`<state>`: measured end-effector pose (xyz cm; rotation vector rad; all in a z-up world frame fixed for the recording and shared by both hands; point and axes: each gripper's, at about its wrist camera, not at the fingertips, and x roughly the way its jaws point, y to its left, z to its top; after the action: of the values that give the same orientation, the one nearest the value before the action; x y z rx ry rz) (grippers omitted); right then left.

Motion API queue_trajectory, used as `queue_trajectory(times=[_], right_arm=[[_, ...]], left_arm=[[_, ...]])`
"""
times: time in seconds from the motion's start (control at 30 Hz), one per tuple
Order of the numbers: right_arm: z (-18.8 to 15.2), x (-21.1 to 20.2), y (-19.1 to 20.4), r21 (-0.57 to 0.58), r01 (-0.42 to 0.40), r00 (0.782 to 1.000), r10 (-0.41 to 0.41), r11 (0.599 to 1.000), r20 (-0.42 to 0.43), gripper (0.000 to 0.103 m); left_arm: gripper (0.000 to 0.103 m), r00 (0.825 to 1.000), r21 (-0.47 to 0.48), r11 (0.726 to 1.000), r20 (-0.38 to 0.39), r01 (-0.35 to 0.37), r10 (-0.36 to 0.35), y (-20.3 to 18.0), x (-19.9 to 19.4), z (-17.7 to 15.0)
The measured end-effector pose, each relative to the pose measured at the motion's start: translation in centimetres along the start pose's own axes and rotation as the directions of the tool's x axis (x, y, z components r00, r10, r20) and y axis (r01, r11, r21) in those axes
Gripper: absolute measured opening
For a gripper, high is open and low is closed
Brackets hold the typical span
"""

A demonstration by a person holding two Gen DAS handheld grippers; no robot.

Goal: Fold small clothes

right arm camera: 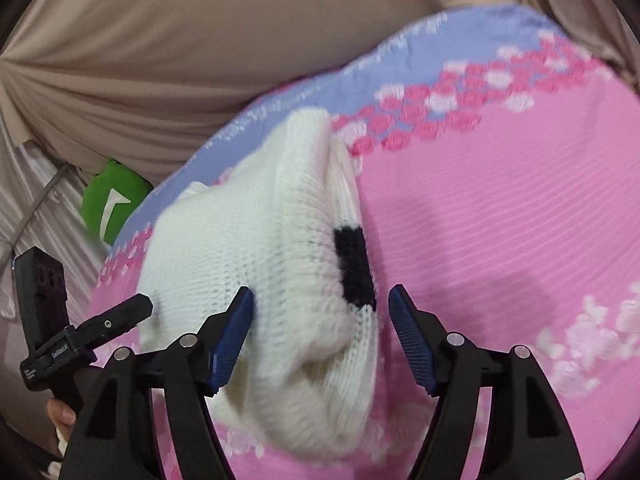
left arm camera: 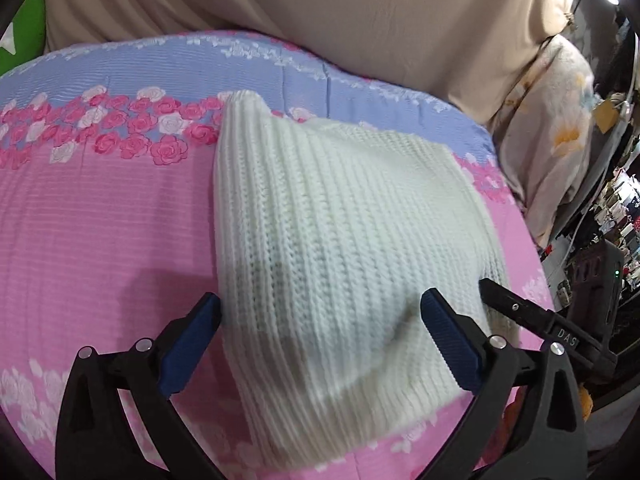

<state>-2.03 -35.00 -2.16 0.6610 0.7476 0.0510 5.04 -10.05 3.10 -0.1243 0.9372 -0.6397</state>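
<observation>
A white ribbed knit garment (left arm camera: pixel 332 232) lies folded on a pink and blue floral bedsheet (left arm camera: pixel 100 216). My left gripper (left arm camera: pixel 320 316) is open, its blue pads on either side of the garment's near part, just above it. In the right wrist view the same garment (right arm camera: pixel 256 264) shows a black patch (right arm camera: pixel 354 264) on its right edge. My right gripper (right arm camera: pixel 320 320) is open, its jaws straddling the garment's near end. The right gripper's finger shows in the left wrist view (left arm camera: pixel 516 308), and the left gripper's in the right wrist view (right arm camera: pixel 116 316).
Beige curtain fabric (left arm camera: pixel 360 8) hangs behind the bed. A floral pillow or quilt (left arm camera: pixel 556 128) lies at the bed's right end, with cluttered shelves (left arm camera: pixel 616 216) beyond. A green cushion (right arm camera: pixel 112 200) sits at the bed's far side.
</observation>
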Motion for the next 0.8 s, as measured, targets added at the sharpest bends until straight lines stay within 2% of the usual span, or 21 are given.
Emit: queue_trajectory(times=[0.03, 0.07, 0.13, 0.17, 0.3, 0.4, 0.47, 0.53, 0.6, 0.7, 0.8], right_arm=[[0.1, 0.8, -0.5, 0.031, -0.054, 0.998, 0.054, 0.998, -0.012, 0.073], [0.1, 0.9, -0.5, 0.033, -0.073, 0.997, 0.073, 0.997, 0.002, 0.076], [0.4, 1.2, -0.3, 0.022, -0.084, 0.996, 0.084, 0.996, -0.001, 0.077], [0.5, 1.5, -0.2, 0.021, -0.097, 0.995, 0.097, 0.995, -0.002, 0.079], [1.4, 2.5, 0.4, -0.004, -0.114, 0.993, 0.113, 0.994, -0.017, 0.083], [1.8, 3.3, 1.1, -0.032, -0.115, 0.993, 0.114, 0.993, -0.029, 0.083], [1.9, 3.7, 1.4, -0.043, -0.125, 0.991, 0.123, 0.991, -0.042, 0.076], [2.0, 4.0, 1.6, -0.042, -0.142, 0.989, 0.140, 0.989, -0.050, 0.065], [2.1, 3.9, 1.8, -0.038, -0.158, 0.987, 0.156, 0.987, -0.044, 0.052], [2.1, 2.9, 2.3, -0.035, -0.162, 0.987, 0.162, 0.986, -0.005, 0.044], [2.0, 0.9, 3.8, -0.047, -0.175, 0.982, 0.178, 0.983, 0.062, 0.042]], left_arm=[[0.097, 1.000, -0.008, 1.000, -0.021, -0.004, 0.004, 0.3, 0.8, 0.1], [0.098, 0.999, -0.021, 1.000, -0.041, 0.014, -0.015, 0.5, 1.5, 0.2], [0.098, 0.996, -0.051, 0.997, -0.060, 0.057, -0.060, 0.9, 2.4, 0.0], [0.098, 0.997, -0.048, 0.997, -0.039, 0.060, -0.062, 0.8, 2.5, 0.0], [0.098, 0.998, -0.024, 0.999, -0.035, 0.049, -0.050, 0.1, 3.2, 0.3], [0.098, 0.998, -0.024, 0.999, -0.032, 0.049, -0.050, -0.2, 3.5, 0.4], [0.097, 0.999, -0.020, 0.999, -0.026, 0.047, -0.048, -0.4, 3.5, 0.4], [0.088, 0.999, -0.004, 0.999, -0.017, 0.044, -0.044, -0.6, 3.4, 0.6], [0.069, 0.999, 0.025, 0.999, 0.002, 0.042, -0.042, -1.1, 2.7, 0.9], [0.054, 0.998, 0.057, 0.997, 0.011, 0.060, -0.060, -1.6, 1.6, 1.6], [0.048, 0.994, 0.091, 0.991, 0.031, 0.103, -0.106, -1.9, 0.0, 2.3]])
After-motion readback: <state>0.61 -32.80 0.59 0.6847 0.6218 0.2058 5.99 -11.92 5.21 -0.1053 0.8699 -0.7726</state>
